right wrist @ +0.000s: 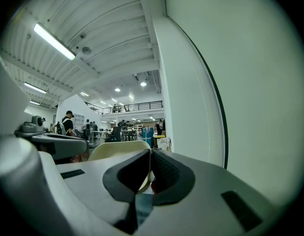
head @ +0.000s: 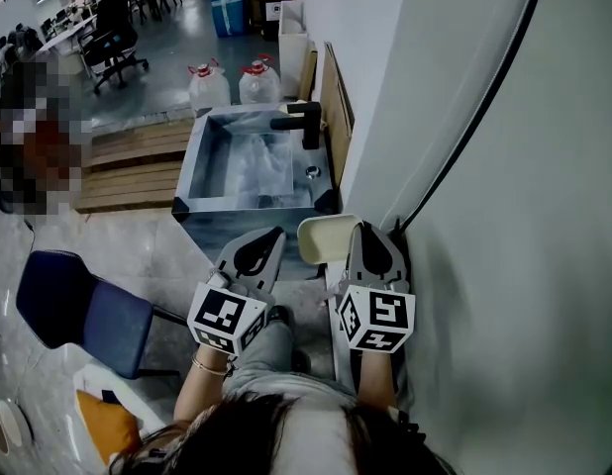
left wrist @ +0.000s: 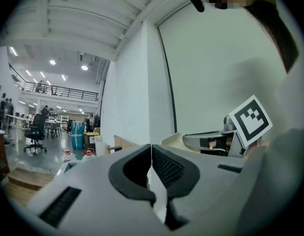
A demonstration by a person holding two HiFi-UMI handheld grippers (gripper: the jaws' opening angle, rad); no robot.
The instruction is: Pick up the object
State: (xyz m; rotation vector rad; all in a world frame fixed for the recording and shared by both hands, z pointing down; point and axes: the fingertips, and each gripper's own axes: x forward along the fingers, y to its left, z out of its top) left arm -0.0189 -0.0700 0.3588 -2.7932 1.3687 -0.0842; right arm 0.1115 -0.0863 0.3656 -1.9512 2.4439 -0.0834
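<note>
Both grippers are held side by side at waist height, pointing forward, and neither holds anything. In the head view my left gripper point(head: 275, 234) has its jaws pressed together, and so does my right gripper point(head: 364, 228), which is close to the white wall. In the left gripper view the black pads point(left wrist: 164, 167) meet at the tips of my left gripper point(left wrist: 151, 147). The right gripper view shows my right gripper point(right wrist: 150, 153) shut the same way. A cream chair back point(head: 320, 237) stands just beyond the tips, between the two grippers. No single object stands out as the task's own.
A grey sink basin point(head: 203, 156) with a black faucet point(head: 302, 123) lies ahead. Two water jugs point(head: 209, 86) stand behind it. A blue chair point(head: 80, 305) is at the lower left. A white wall with a black cable point(head: 484, 107) runs along the right. Office chairs and desks stand far off.
</note>
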